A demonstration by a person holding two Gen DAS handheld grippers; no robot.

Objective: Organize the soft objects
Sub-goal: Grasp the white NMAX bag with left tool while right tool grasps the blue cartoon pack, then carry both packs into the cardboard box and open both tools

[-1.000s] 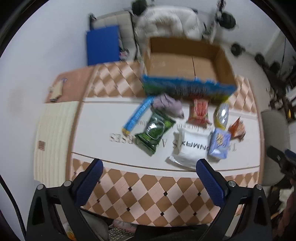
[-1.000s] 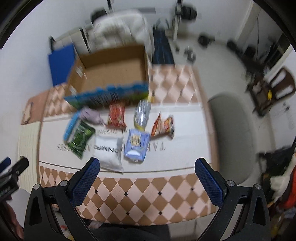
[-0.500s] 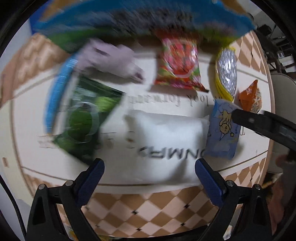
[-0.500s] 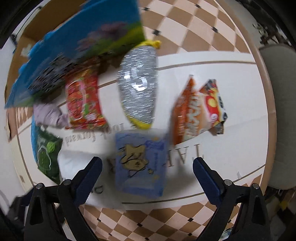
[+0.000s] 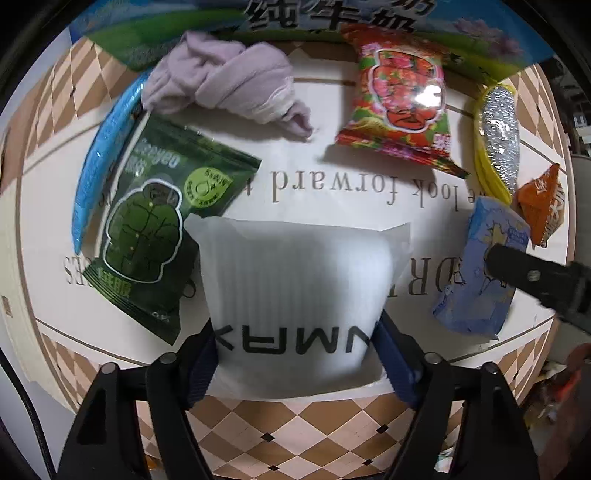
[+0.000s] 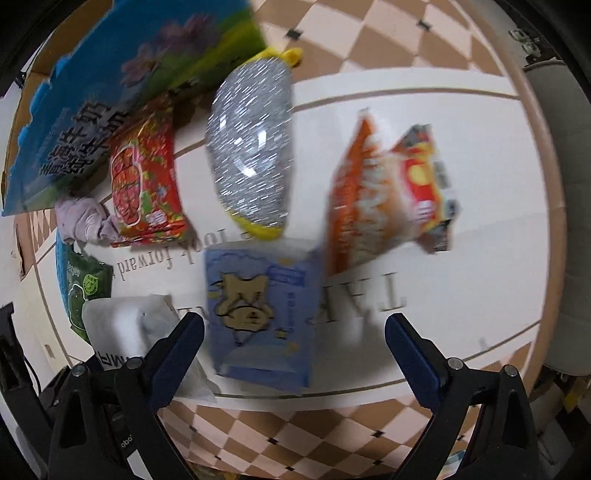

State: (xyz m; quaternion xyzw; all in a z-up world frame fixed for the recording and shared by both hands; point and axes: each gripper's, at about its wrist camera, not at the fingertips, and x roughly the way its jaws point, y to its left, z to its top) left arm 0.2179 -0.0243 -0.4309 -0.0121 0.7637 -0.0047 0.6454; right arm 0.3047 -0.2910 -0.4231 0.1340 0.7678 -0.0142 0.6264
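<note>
A white foam pouch lies on the table, and my left gripper has its blue pads against both of its sides. Around it lie a green snack bag, a lilac cloth, a red snack bag, a silver-and-yellow pouch and a blue tissue pack. My right gripper is open with its fingers either side of the blue tissue pack. An orange snack bag lies right of it. The white pouch shows at the left.
A cardboard box with a blue and green printed side stands at the far edge of the table, also in the right wrist view. A long blue packet lies at the left. A grey chair stands on the right.
Both grippers have come down from high above the table to the items. The left jaws have narrowed onto the white pouch. The right gripper has closed in on the blue tissue pack.
</note>
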